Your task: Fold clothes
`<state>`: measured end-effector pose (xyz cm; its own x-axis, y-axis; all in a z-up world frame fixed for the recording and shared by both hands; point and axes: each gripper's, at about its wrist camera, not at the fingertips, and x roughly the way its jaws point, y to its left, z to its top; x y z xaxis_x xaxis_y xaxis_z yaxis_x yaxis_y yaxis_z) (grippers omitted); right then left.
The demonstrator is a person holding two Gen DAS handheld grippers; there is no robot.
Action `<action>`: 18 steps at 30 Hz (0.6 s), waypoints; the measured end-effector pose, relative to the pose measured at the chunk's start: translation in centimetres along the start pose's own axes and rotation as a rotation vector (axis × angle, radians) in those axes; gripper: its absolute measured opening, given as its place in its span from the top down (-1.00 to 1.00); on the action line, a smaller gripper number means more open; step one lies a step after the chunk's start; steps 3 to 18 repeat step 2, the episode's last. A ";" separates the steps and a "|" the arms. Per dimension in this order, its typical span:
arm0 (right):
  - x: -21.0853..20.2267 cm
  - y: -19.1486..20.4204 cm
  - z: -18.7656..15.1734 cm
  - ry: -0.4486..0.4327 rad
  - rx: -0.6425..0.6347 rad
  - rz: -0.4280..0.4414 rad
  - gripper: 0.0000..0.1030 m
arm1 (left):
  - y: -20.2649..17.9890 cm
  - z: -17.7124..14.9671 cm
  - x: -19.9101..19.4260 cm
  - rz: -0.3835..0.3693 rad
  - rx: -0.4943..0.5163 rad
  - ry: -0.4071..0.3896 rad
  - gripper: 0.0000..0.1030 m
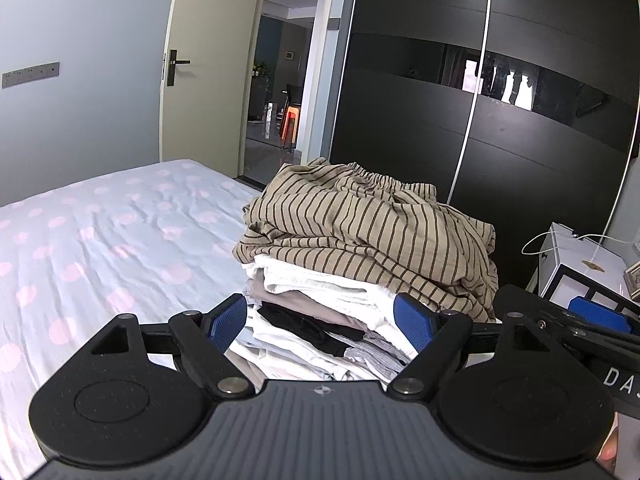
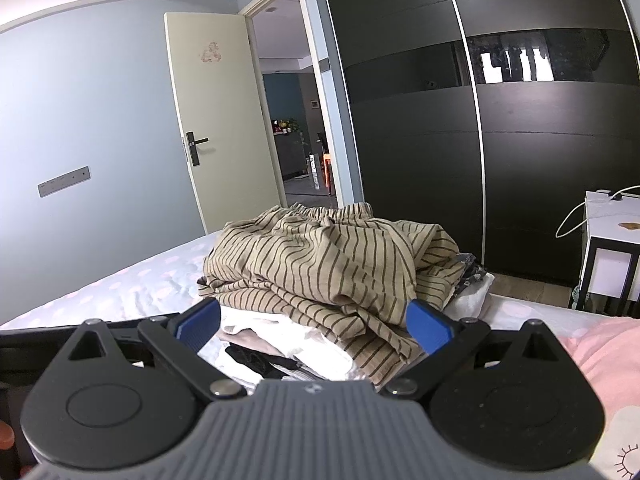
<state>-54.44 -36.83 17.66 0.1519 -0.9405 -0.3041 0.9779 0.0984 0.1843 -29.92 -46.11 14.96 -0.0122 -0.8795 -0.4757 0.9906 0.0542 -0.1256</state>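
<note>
Left wrist view: the left gripper (image 1: 322, 322) is seen at lower centre with jaws spread wide, nothing held between the blue pads (image 1: 229, 322). A stack of folded clothes (image 1: 320, 332) is located just ahead on the bed (image 1: 100, 240), topped by a tan striped garment (image 1: 360, 232) at frame centre. A dark wardrobe (image 1: 500, 100) fills the upper right; an open door (image 1: 200, 60) is noted at upper centre. Right wrist view: the right gripper (image 2: 314, 322) is likewise held wide open and empty, with the striped garment (image 2: 328, 260) at centre, its lower edge lying between the pads (image 2: 428, 326). A white nightstand (image 2: 608, 240) is recorded at the right edge.
</note>
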 end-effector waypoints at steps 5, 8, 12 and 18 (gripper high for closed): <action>0.0 0.1 0.0 0.000 0.000 0.002 -0.94 | 0.0 0.0 -0.1 0.004 0.000 -0.001 -0.56; 0.0 0.1 0.0 0.000 0.000 0.002 -0.94 | 0.0 0.0 -0.1 0.004 0.000 -0.001 -0.56; 0.0 0.1 0.0 0.000 0.000 0.002 -0.94 | 0.0 0.0 -0.1 0.004 0.000 -0.001 -0.56; 0.0 0.1 0.0 0.000 0.000 0.002 -0.94 | 0.0 0.0 -0.1 0.004 0.000 -0.001 -0.56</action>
